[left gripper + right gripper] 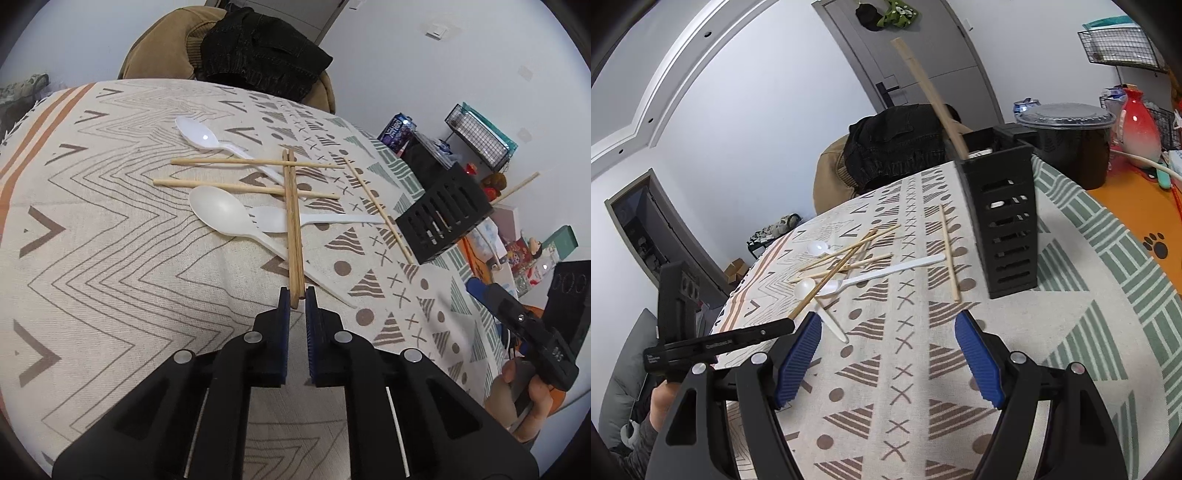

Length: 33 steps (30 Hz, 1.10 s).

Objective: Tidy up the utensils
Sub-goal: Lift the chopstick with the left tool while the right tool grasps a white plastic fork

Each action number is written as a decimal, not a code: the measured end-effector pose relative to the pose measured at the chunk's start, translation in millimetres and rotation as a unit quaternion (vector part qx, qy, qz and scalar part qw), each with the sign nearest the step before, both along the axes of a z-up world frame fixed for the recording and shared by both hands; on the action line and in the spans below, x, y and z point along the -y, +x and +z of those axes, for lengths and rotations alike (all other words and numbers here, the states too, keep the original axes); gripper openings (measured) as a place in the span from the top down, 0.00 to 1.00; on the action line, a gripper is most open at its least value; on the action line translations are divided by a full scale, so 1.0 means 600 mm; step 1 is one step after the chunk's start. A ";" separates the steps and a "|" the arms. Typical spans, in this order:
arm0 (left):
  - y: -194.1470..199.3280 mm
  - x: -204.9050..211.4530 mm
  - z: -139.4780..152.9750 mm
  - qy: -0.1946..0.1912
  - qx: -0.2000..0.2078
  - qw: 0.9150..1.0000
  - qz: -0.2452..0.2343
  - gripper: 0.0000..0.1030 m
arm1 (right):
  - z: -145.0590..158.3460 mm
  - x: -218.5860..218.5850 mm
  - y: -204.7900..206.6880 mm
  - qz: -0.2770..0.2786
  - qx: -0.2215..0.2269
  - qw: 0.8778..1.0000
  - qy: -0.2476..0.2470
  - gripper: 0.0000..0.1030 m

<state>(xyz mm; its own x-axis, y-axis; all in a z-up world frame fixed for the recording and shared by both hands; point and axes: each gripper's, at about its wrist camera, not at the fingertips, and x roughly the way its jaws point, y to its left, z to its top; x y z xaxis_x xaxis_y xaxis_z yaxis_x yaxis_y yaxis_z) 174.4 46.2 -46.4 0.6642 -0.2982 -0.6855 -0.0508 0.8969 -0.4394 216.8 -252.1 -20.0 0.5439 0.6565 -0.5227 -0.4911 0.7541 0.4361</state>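
pinching a chopstick pair (pixel 293 221) at its near end, left claw (pixel 295 295) pressed on it; pair crosses the pile on the bench (pixel 110 240). right claw (pixel 886 354) spread, idle. lift straight, keep both sticks aligned, then carry to holder (pixel 443 218).

White spoons (pixel 221 214) and tan chopsticks (pixel 293 221) (black holder (pixel 443 218)) on geometric-patterned beige cloth (pixel 129 258).

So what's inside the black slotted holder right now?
One chopstick stands tilted in the black slotted holder, sticking well above its rim. Pale shapes show through the slots, but the walls hide what they are and what else is inside.
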 end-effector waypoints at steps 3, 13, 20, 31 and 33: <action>-0.011 -0.003 0.009 0.002 0.007 1.000 -0.003 0.91 | 0.001 -0.015 -0.003 0.009 0.002 1.000 -0.004 0.28; -0.029 -0.022 -0.010 -0.010 -0.007 1.000 -0.003 0.94 | 0.002 -0.050 -0.014 0.028 0.006 0.999 -0.017 0.28; -0.052 -0.041 0.041 0.007 0.039 0.999 0.020 0.95 | 0.000 -0.064 -0.017 0.036 0.003 0.999 -0.028 0.29; -0.083 -0.048 0.119 0.078 0.112 0.989 0.051 0.95 | -0.023 -0.175 0.004 0.096 -0.012 0.988 -0.120 0.59; -0.089 -0.053 0.130 0.074 0.129 0.987 0.059 0.95 | -0.027 -0.190 0.011 0.101 -0.014 0.985 -0.139 0.62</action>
<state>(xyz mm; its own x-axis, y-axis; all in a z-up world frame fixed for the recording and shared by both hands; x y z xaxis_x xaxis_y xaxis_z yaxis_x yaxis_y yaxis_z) 121.0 78.0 31.6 0.8463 -0.1170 -0.5197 -0.0629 0.9468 -0.3157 223.3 -137.9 -36.4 0.3992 0.5795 -0.7105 -0.6337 0.7344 0.2429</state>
